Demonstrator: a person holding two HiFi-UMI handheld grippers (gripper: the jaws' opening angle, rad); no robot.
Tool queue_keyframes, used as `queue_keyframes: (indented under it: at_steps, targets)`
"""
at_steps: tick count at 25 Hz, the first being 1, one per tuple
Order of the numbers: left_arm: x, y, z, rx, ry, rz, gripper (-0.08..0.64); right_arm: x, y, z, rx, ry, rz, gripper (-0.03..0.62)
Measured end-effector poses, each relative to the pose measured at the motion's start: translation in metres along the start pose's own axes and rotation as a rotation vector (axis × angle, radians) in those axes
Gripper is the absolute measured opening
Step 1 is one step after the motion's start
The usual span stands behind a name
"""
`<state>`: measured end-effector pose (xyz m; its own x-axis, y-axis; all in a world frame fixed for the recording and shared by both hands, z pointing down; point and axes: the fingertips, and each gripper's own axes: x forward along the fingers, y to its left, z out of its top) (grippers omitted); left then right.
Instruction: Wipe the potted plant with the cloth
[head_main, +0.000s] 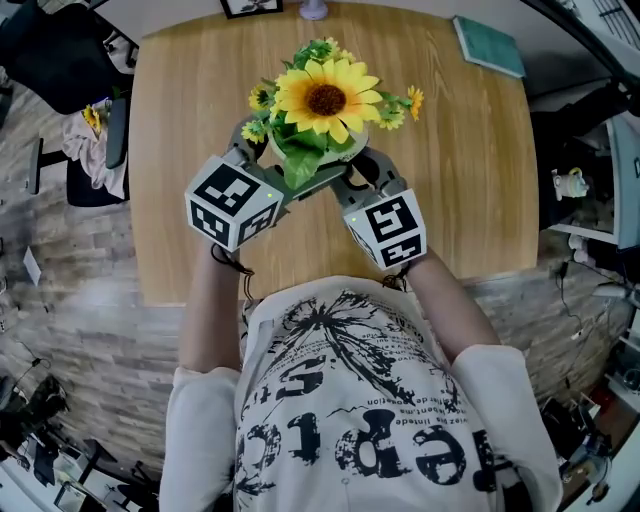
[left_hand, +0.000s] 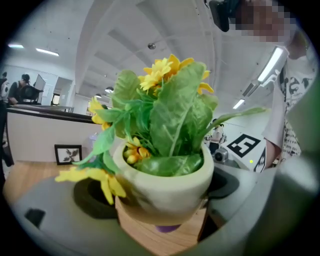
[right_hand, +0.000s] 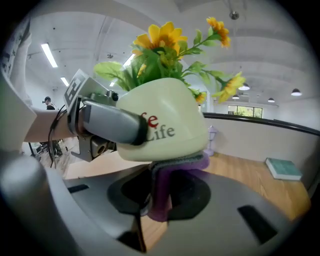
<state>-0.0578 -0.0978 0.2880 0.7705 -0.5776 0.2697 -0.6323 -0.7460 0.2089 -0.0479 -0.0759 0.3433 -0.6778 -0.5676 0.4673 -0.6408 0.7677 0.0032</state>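
So the potted plant (head_main: 318, 108) isn't sitting on the table (head_main: 470, 180) as far as I can tell. It looks held up over the middle of the table, a bit toward the far edge, though the steep head view makes the gap underneath hard to judge. The left gripper (head_main: 268, 165) has its jaws clamped across the cream pot (left_hand: 165, 185), one on each side. From the right gripper view you can see one of its grey fingers (right_hand: 112, 125) lying along the pot wall next to the red lettering. The right gripper (right_hand: 160, 200) is pinching a folded purple cloth (right_hand: 167, 167), and that's the bit that matters. The cloth comes up from directly below, and its top fold is touching the underside of the pot. The pot's axis is roughly upright and tipped slightly, so the base faces down at the right gripper's jaws and the leaves and sunflower stand up and away from them. The right gripper comes in from the person's side, low, and the left one holds from the other flank. My guess is the wipe has to run across the base or up the side wall facing the right gripper. The left finger is already covering part of that wall, so there isn't much free surface there.
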Motion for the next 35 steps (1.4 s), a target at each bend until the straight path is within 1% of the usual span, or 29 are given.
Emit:
queue_keyframes:
  at_steps: [2, 5, 10, 16, 20, 23, 25, 27, 29, 31, 35]
  targets:
    - [0.003, 0.0, 0.003, -0.013, -0.014, -0.017, 0.518, 0.005, 0.011, 0.003, -0.023, -0.002, 0.019, 0.081]
    - [0.004, 0.001, 0.006, -0.007, -0.024, -0.023, 0.518, 0.011, 0.027, 0.003, -0.036, -0.003, 0.043, 0.081]
    - [0.004, 0.01, 0.007, -0.009, -0.04, -0.003, 0.518, 0.019, 0.042, 0.002, -0.005, 0.001, 0.09, 0.081]
    - [0.005, 0.015, 0.007, 0.007, -0.039, 0.03, 0.518, 0.014, 0.044, -0.001, 0.028, 0.001, 0.131, 0.081]
    - [0.005, 0.013, 0.009, -0.006, -0.044, 0.041, 0.518, 0.005, 0.042, -0.001, 0.043, -0.014, 0.151, 0.08]
    - [0.006, 0.014, 0.008, 0.001, -0.035, 0.06, 0.518, -0.002, 0.036, -0.003, 0.067, -0.024, 0.16, 0.08]
    - [0.007, 0.015, 0.005, 0.012, -0.02, 0.074, 0.518, -0.006, 0.029, -0.005, 0.094, -0.023, 0.154, 0.08]
    - [0.007, 0.016, 0.002, 0.018, -0.006, 0.083, 0.518, -0.008, 0.024, -0.007, 0.098, -0.012, 0.149, 0.08]
    - [0.005, 0.018, 0.001, 0.009, -0.006, 0.085, 0.518, -0.007, 0.018, -0.006, 0.084, -0.007, 0.144, 0.08]
    - [0.003, 0.019, 0.001, -0.006, -0.013, 0.081, 0.518, -0.006, 0.011, -0.004, 0.09, -0.013, 0.135, 0.08]
    - [0.007, 0.014, 0.0, -0.011, -0.007, 0.078, 0.518, -0.012, -0.005, -0.004, 0.152, -0.022, 0.12, 0.078]
